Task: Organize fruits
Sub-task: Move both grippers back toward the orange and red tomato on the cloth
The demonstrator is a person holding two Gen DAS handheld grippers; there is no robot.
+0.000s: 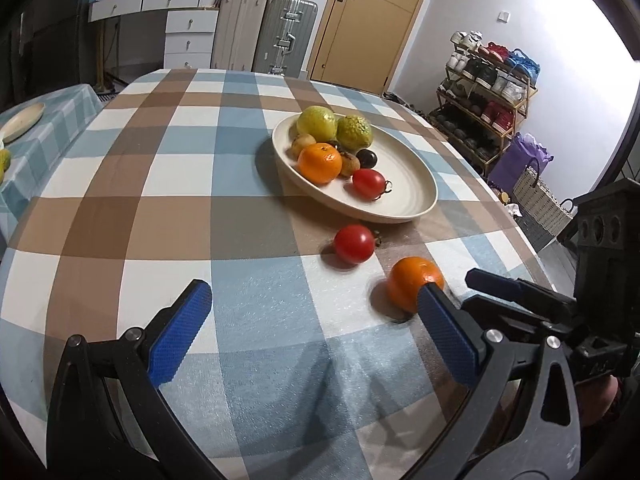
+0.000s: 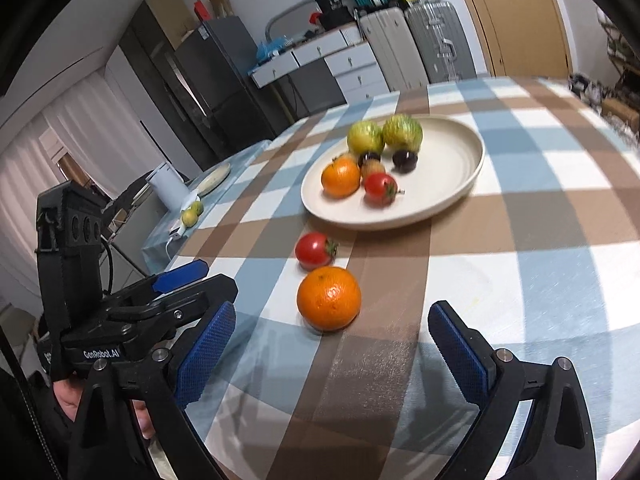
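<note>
My right hand-held gripper (image 2: 332,360): released, empty, above the worktop (image 2: 540,280). My left hand-held gripper (image 1: 312,332): released, empty. Orange (image 2: 329,298): 12 o'clock, near, loose. Tomato (image 2: 315,251): just beyond, loose. Plate (image 2: 452,196): farther, 12 o'clock, holding sorted fruit. Step: fetching the orange; next, I straddle it and clench.

Black gripper (image 2: 332,344) frames are fitted with blue textured pads (image 2: 206,354), silver screws (image 2: 160,354) and white "GenRobot.AI" lettering (image 2: 101,354).
</note>
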